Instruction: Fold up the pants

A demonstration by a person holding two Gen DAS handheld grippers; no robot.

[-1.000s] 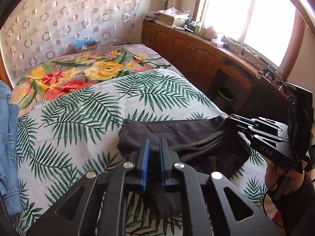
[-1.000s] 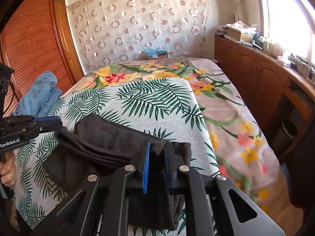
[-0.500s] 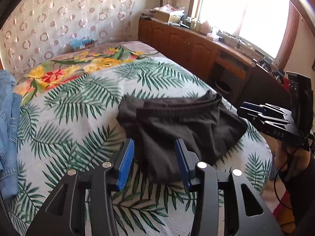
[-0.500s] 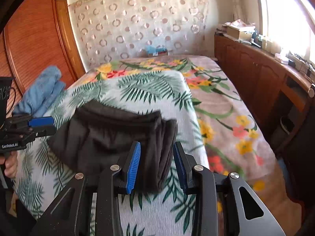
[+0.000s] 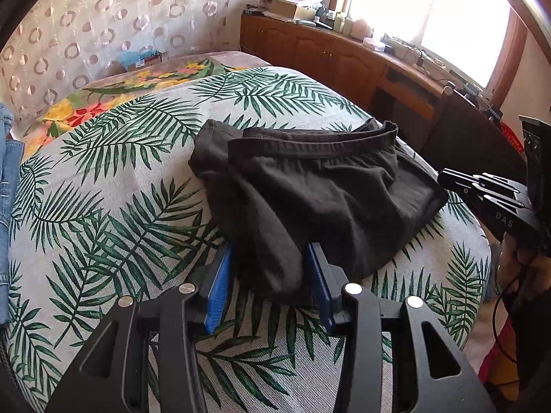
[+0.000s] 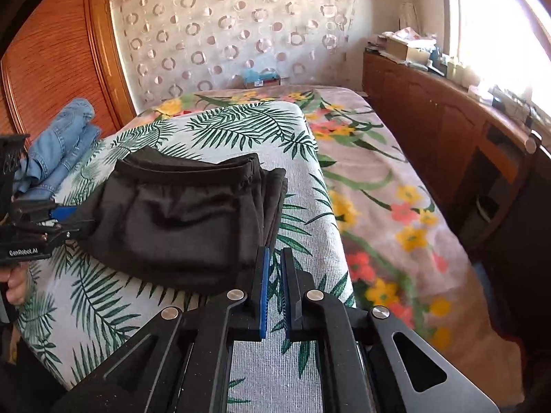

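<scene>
Legibly "GenRobot.AI" on left gripper [image 6: 74, 218], parted around black pants [image 5: 310, 192], "DAS" on right gripper [image 6: 273, 285], pinched empty

**Left jaws apart, right jaws together**

The left gripper [image 5: 270, 277] points steeply down, blue pads parted at six o'clock in its own view. The right gripper [image 6: 273, 277] has just been closing; its pads stand nearly together with nothing between them. A hand [image 6: 13, 284] grips the left handle at nine o'clock.
</scene>
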